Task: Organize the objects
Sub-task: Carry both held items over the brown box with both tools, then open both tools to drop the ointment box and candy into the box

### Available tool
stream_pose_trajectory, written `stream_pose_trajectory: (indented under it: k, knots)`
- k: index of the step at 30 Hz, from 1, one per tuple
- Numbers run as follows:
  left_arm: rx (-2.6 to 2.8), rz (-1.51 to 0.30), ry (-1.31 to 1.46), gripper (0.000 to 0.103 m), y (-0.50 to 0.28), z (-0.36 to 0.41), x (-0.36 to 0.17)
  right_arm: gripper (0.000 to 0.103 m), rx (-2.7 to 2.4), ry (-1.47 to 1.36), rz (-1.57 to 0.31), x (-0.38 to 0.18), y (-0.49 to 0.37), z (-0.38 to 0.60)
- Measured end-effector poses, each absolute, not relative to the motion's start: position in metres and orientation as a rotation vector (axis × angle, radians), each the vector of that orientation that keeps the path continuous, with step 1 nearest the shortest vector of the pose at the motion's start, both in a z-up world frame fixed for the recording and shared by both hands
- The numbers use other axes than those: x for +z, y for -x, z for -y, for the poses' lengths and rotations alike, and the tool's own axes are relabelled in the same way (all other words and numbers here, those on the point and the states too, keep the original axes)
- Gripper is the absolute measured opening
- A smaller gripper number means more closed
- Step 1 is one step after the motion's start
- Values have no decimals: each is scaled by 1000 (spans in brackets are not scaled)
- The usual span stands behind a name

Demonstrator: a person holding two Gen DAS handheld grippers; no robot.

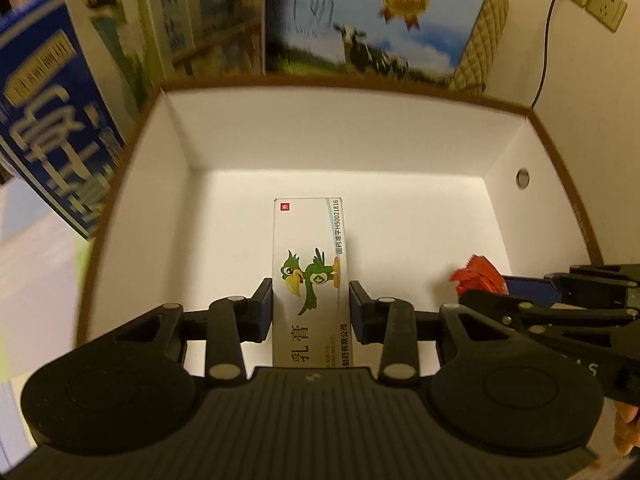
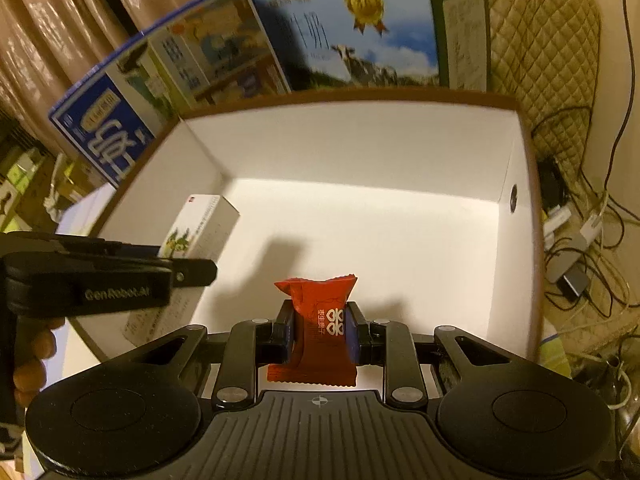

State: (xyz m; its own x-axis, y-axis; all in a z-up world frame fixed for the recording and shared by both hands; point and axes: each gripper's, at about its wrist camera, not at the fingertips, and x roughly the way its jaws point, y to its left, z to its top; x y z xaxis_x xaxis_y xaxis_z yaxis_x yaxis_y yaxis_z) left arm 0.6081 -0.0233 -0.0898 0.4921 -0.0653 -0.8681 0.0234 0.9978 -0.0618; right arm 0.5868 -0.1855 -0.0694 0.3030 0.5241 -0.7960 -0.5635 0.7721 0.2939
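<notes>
Left hand-held gripper (image 1: 311,308) was clamped on a white rectangular cardboard ointment box with a green parrot print (image 1: 310,276), pads against both long sides, box pointing forward along the fingers. It sat over the near-left part of the open white-lined cardboard box with brown rim (image 1: 344,148), above the floor; contact with the floor couldn't be told. Right hand-held gripper (image 2: 319,332) was clamped on a small red foil snack packet with white print (image 2: 316,332), held between the pads over the near-middle of the same box. In the right wrist view the ointment box (image 2: 200,224) was left of the packet, near the left wall. Printed milk cartons (image 2: 348,28) stood behind the box.
</notes>
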Motion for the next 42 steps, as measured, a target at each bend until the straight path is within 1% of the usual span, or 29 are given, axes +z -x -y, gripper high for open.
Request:
stream_pose_trajectory:
  k: [7,12,13,14,16,18,19,20,21,22,23,24,25,26,29,36,38,42]
  knots:
    - [-72,-1116,62,33,-614,32,-108,22,702,77,-1077,-80,-591,177]
    - [-87,-1128,54,34,-614,35,-111,22,696,67,-1084,-80,-592,180]
    - [-87,-1127,55,37,-614,35,-111,23,699,64,-1083,-79,-592,180]
    - [-83,-1126,56,43,-613,36,-111,23,702,63,-1083,-79,-591,181]
    - [-80,-1118,68,50,-611,34,-108,23,708,65,-1078,-77,-590,182]
    - [-77,-1107,78,50,-609,31,-104,23,699,72,-1071,-76,-590,180]
    - [-71,-1100,76,54,-607,30,-101,23,692,75,-1066,-75,-590,179]
    - [-65,-1089,75,60,-605,28,-97,25,692,79,-1055,-74,-590,179]
    - [-60,-1075,76,64,-603,26,-92,28,695,79,-1041,-73,-589,179]
    - [-58,-1062,77,68,-600,25,-88,37,696,70,-1025,-71,-588,180]
    - [-56,-1046,78,70,-597,23,-83,49,698,54,-1012,-68,-588,182]
    - [-52,-1033,80,71,-594,20,-78,53,695,40,-1000,-65,-587,184]
    - [-44,-1019,81,74,-591,18,-73,61,691,36,-989,-62,-586,185]
    - [-36,-1006,84,78,-588,15,-68,67,692,33,-979,-58,-586,186]
    - [-23,-975,101,80,-578,9,-55,72,708,29,-955,-47,-580,190]
    - [17,-922,120,85,-540,-1,-35,74,718,-6,-916,-26,-553,211]
    - [30,-907,113,88,-524,-3,-29,74,716,-17,-905,-19,-544,219]
    - [48,-885,128,88,-494,-10,-18,74,713,-32,-878,-5,-523,233]
